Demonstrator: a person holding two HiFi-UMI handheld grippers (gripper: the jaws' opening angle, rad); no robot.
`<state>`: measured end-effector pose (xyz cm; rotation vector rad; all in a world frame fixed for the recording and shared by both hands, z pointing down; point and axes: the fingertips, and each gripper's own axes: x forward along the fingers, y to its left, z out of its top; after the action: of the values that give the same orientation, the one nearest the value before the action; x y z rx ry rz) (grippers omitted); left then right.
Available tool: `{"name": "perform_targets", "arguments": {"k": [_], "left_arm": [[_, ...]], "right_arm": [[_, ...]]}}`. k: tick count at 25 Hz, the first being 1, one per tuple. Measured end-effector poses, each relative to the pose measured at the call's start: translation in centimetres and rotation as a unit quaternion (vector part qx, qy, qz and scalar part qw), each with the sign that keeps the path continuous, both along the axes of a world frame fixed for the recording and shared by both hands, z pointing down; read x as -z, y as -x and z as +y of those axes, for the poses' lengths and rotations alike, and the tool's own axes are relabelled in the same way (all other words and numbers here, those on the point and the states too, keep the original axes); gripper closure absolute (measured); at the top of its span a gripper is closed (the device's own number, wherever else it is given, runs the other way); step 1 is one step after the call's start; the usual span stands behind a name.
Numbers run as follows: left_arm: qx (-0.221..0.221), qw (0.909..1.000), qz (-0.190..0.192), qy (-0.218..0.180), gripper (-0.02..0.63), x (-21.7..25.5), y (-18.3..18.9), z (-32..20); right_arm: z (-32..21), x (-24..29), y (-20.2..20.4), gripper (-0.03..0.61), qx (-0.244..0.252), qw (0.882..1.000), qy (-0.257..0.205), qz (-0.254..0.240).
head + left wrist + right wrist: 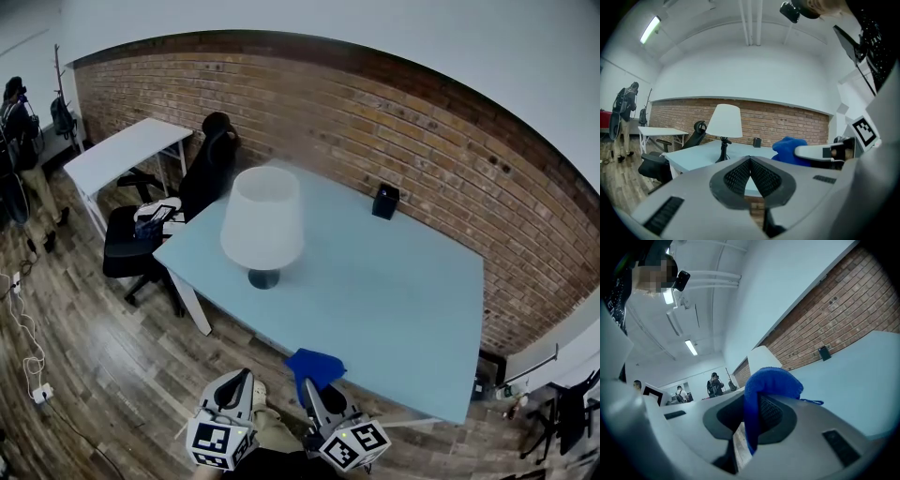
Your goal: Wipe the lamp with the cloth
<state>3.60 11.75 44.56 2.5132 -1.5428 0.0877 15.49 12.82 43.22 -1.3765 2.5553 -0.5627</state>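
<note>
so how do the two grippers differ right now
The left gripper has its jaws together on nothing; the right gripper is shut on the blue cloth. The left gripper sits short of the table, over the floor; the right gripper's cloth reaches the table's near edge. Both point toward the lamp.

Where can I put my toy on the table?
The right half of the table is bare, from the black box by the wall to the near edge. The lamp fills the left middle, and the cloth hangs over the near edge.
</note>
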Motion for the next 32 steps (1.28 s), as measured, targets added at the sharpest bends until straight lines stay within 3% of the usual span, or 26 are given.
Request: {"name": "perform_targets", "arguments": {"k": [10, 16, 25, 28, 32], "left_arm": [[0.015, 0.9998, -0.004, -0.015, 0.606, 2.1, 3.4, -11.3], [0.027, 0.997, 0.002, -0.072, 0.606, 6.8, 5.2, -18.4], [0.025, 0.9966, -0.005, -0.079, 0.606, 8.2, 6.3, -23.1], [0.024, 0.9964, -0.007, -0.081, 0.606, 8.1, 6.6, -24.3], [0.035, 0.9958, -0.012, -0.084, 0.606, 8.3, 7.5, -25.4]], "right_arm": [[-11.7, 2.9, 3.0, 0.52, 0.033, 0.999, -0.038, -0.005], [-17.7, 9.1, 3.7, 0.52, 0.055, 0.992, -0.109, -0.023], [-23.6, 20.2, 2.5, 0.52, 0.076, 0.971, -0.224, -0.032], [-24.9, 20.7, 2.8, 0.52, 0.084, 0.971, -0.224, -0.016], [-26.9, 17.6, 3.6, 0.518, 0.067, 0.978, -0.189, 0.051]]}}
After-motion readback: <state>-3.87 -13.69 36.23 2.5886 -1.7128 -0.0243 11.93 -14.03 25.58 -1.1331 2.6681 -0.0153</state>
